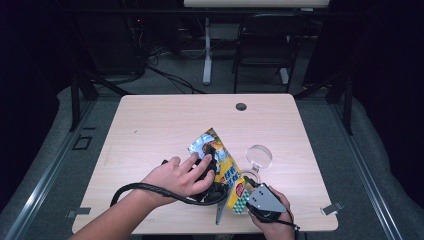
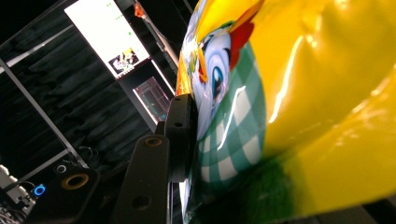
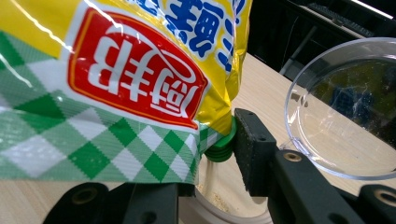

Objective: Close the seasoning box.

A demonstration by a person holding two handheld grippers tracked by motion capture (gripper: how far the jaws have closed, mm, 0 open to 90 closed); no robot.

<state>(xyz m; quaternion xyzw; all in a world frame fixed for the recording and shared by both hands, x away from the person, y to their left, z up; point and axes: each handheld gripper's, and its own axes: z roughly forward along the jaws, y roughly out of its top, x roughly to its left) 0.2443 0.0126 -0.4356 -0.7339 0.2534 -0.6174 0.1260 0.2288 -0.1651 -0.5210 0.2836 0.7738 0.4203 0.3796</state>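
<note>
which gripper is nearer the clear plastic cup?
Right. The right gripper grips the lower end of the yellow pouch just below the clear plastic cup; the left gripper holds the pouch's middle, farther to the cup's left.

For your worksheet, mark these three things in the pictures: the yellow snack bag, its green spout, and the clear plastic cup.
yellow snack bag (image 1: 226, 167), high view, on its yellow printed front.
green spout (image 3: 223, 142), right gripper view, on its ribbed side.
clear plastic cup (image 3: 348, 109), right gripper view, on its transparent wall.
</note>
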